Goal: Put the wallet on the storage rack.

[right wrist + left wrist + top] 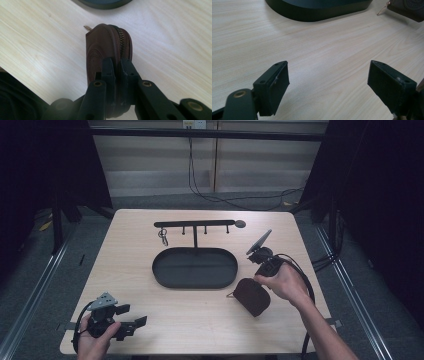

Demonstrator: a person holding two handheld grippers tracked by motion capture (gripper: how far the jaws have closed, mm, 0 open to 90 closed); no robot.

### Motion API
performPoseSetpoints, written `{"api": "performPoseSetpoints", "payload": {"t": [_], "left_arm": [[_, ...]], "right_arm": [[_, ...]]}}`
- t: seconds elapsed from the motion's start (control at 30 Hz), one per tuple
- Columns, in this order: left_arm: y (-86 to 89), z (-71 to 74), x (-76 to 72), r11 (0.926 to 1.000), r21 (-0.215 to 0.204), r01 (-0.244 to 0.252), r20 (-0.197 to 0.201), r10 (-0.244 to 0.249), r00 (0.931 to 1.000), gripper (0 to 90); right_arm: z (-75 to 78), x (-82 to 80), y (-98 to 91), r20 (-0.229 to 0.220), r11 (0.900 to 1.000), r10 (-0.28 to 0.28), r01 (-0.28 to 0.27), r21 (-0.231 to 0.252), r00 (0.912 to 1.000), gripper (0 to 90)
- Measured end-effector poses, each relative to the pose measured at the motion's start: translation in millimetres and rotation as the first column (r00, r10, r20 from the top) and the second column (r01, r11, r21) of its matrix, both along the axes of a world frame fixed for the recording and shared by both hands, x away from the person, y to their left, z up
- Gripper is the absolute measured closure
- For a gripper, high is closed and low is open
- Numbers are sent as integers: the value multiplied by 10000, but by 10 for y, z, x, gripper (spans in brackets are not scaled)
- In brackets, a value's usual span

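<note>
A dark brown zippered pouch [251, 296] with a brass pull tab is held at the right of the table, just right of the black oval tray [161, 270]. My right gripper [258, 281] is shut on it; in the right gripper view both jaws pinch the pouch [105, 47] edge-on beside its zipper [121, 42], with the gripper [117, 67] above the wood. My left gripper [129, 320] rests near the table's front left corner, jaws wide apart with bare wood between them [328, 82]. A corner of the pouch [409, 10] shows far off in the left gripper view.
Behind the tray stands a black T-shaped hook rack [195, 225] with a key ring [163, 237] hanging at its left end. The tray's wall [317, 13] crosses the top of the left gripper view. Cables trail from both grippers and across the floor beyond the table.
</note>
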State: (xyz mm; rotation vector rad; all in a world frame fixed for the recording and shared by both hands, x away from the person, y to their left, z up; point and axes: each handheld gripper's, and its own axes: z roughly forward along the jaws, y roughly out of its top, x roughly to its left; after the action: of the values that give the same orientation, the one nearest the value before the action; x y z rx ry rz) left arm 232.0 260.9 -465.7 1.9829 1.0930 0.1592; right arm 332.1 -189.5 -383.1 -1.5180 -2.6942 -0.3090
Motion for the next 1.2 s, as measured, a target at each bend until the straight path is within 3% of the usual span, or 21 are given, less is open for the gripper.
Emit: {"api": "performPoseSetpoints", "payload": {"t": [0.5, 0.87, 1.2], "left_arm": [[22, -4, 3, 9999, -90, -57, -81, 56, 10000, 172], [14, 3, -4, 10000, -67, 33, -52, -33, 10000, 172], [12, 3, -12, 10000, -50, 68, -58, -68, 10000, 173]], "right_arm": [[88, 37, -34, 133, 9996, -176, 173, 225, 9998, 829], [155, 70, -43, 233, 9997, -235, 234, 40, 9995, 829], [381, 137, -22, 635, 9989, -464, 458, 107, 9969, 828]]}}
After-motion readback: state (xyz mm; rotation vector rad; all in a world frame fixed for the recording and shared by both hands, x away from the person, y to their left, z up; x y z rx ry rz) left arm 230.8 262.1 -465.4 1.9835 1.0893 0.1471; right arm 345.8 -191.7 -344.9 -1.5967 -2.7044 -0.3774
